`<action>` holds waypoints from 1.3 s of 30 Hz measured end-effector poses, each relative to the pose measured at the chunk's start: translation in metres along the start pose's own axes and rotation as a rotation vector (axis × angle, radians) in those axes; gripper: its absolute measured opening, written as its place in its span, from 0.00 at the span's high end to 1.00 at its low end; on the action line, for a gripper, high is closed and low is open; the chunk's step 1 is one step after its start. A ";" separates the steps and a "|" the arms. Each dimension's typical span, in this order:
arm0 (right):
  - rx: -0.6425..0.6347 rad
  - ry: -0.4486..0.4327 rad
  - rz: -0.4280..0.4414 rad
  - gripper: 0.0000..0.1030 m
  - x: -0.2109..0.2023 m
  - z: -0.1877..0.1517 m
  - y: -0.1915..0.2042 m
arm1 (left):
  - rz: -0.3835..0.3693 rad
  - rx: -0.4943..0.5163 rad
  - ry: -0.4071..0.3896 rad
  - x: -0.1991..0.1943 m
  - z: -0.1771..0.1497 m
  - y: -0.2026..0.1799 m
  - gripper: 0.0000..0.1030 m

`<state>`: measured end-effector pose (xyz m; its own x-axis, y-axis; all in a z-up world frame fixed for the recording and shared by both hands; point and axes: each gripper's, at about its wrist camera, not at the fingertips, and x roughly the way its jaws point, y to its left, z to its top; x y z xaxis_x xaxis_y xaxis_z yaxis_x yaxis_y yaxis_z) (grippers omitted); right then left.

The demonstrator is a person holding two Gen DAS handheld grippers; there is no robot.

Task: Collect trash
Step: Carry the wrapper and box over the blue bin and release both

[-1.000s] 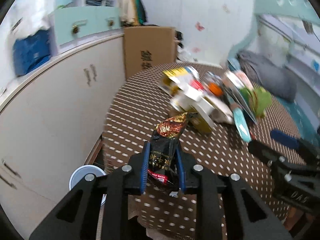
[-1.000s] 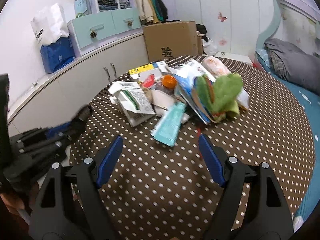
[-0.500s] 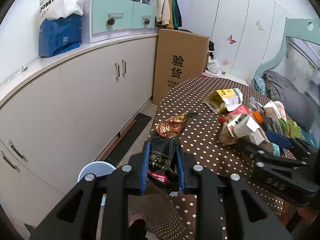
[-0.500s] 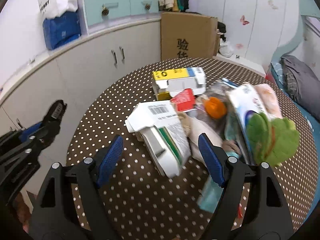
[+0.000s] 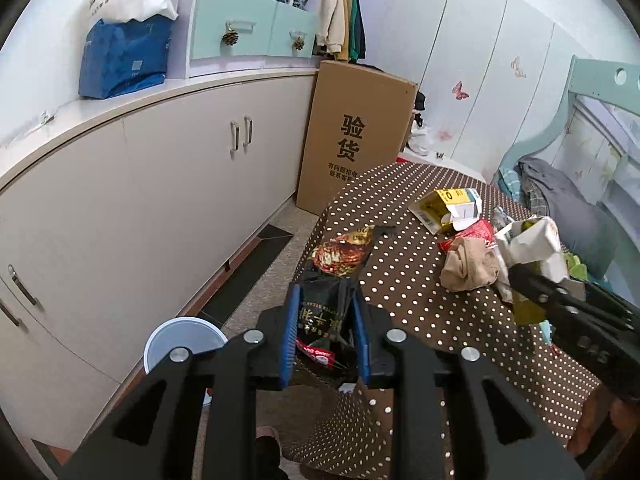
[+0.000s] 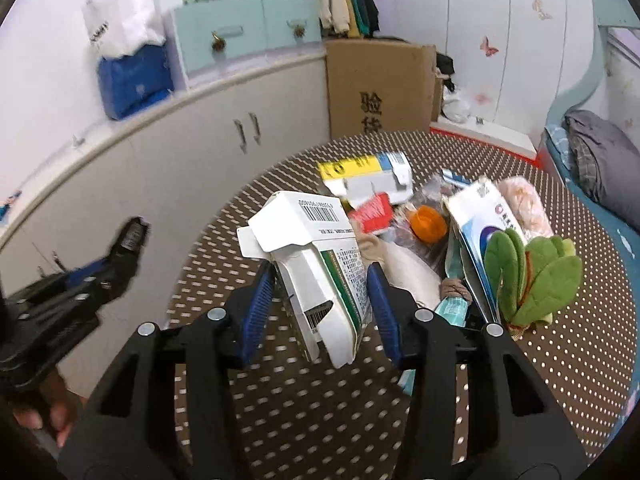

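My left gripper [image 5: 325, 326] is shut on a black snack wrapper [image 5: 334, 280] and holds it past the table's left edge, above the floor. A blue-rimmed bin [image 5: 182, 338] stands on the floor below and to the left. My right gripper [image 6: 320, 300] has its jaws around a white and green carton [image 6: 316, 264] in the trash pile on the dotted table [image 6: 540, 360]; the pads sit at the carton's sides with small gaps. The right gripper also shows in the left wrist view [image 5: 560, 300], beside the carton [image 5: 532, 242].
The pile holds a yellow box [image 6: 364, 178], a red wrapper [image 6: 372, 212], an orange cap [image 6: 428, 222], a green plush toy [image 6: 528, 276] and a beige cloth [image 5: 470, 266]. White cabinets [image 5: 140, 184] and a cardboard box [image 5: 356, 140] stand left of the table.
My left gripper has swung left off the table with the wrapper. My right gripper has moved forward to the carton and narrowed around it.
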<state>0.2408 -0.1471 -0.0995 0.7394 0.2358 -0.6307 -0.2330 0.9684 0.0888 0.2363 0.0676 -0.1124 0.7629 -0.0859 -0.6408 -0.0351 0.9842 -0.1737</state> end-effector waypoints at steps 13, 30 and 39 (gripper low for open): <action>-0.091 0.044 0.279 0.54 0.015 -0.007 0.121 | 0.096 -0.139 -0.015 -0.027 -0.022 0.091 0.77; -0.145 0.233 0.402 0.44 0.161 -0.041 0.247 | 0.327 -0.357 0.115 0.022 -0.060 0.248 0.77; -0.142 0.249 0.342 0.22 0.196 -0.049 0.254 | 0.360 -0.370 0.167 0.047 -0.066 0.271 0.77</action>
<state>0.2958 0.1415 -0.2379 0.4341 0.4971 -0.7513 -0.5349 0.8133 0.2290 0.2197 0.3203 -0.2391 0.5489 0.1937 -0.8132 -0.5231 0.8383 -0.1534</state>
